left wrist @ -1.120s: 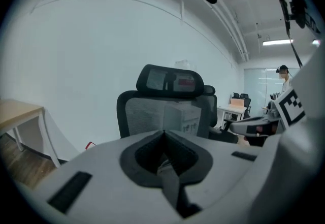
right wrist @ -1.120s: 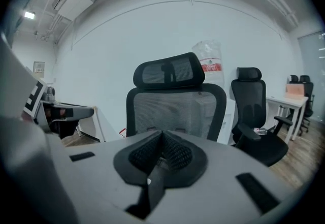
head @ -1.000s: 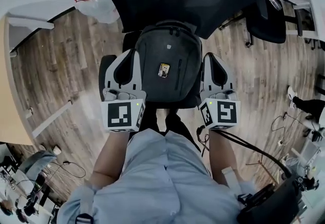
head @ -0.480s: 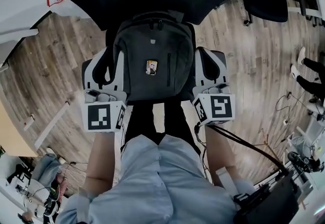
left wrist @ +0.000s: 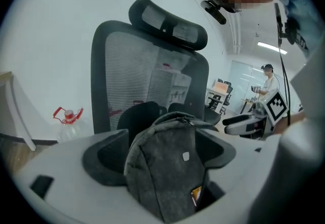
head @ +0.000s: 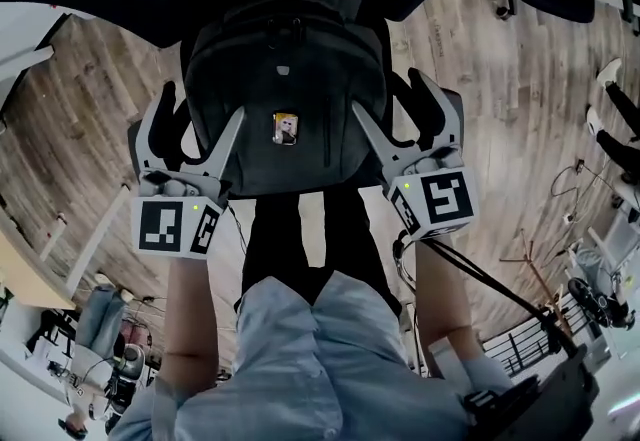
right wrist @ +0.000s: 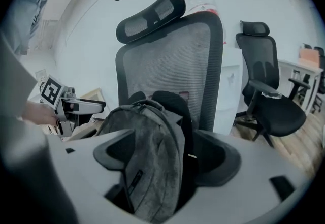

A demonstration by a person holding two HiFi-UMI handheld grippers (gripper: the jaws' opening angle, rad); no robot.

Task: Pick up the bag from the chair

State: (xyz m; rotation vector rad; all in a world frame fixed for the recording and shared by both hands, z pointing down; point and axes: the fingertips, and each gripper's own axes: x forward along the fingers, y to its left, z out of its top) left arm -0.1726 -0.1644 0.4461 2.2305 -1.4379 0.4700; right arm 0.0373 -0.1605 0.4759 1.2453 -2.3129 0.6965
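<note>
As is seen from the head view, the left gripper point(head: 203, 104) and the right gripper point(head: 388, 94) are held at the two sides of the grey bag point(head: 285, 69), each with its jaws spread wide apart. In each gripper view, one edge of the bag is seen between the two jaws; whether the pads press it cannot be told. The bag is found upright before the mesh back of the black chair point(left wrist: 147, 70). Farther off, a second chair point(right wrist: 264, 91) is placed on the wooden floor point(head: 90, 119).
</note>
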